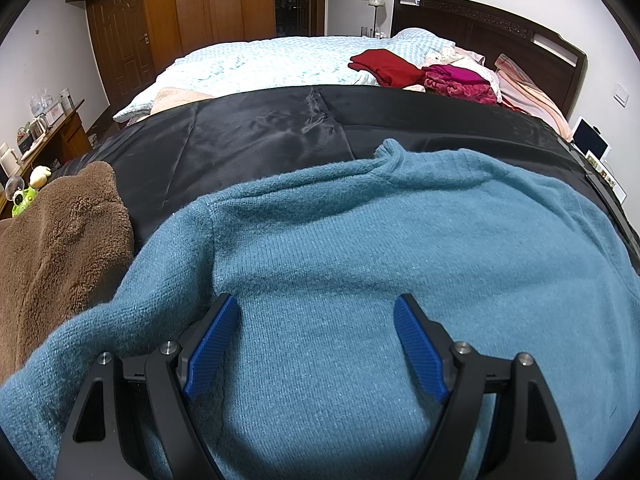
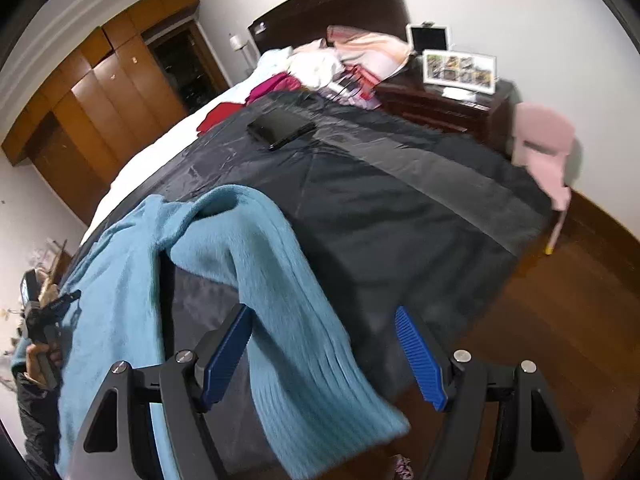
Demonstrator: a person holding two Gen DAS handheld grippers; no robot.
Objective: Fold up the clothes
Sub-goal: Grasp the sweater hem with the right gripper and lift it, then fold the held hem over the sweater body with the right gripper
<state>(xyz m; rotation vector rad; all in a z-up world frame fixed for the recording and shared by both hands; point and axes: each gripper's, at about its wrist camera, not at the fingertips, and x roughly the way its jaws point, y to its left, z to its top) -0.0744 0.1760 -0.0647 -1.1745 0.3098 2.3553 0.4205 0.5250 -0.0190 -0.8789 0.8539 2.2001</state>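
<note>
While a teal knit sweater lies spread on the black satin sheet covering the near end of the bed, other clothes crowd its edges: a brown fleece garment touches the sweater's sleeve on the left of the left wrist view, and a folded red garment and a magenta plush one sit well apart near the dark wooden headboard. A flat black case rests on the sheet farther up the bed, and a dark nightstand beside the bed carries a photo frame; a pink chair stands just beyond it on the wood floor.

The left gripper hangs over the sweater's body with its blue pads spread wide, clasping nothing. The right gripper is likewise released, jaws wide apart; the sweater's ribbed sleeve drapes off the bed edge between its fingers, brushing the left pad while the other stands clear.

No container shows clearly.
</note>
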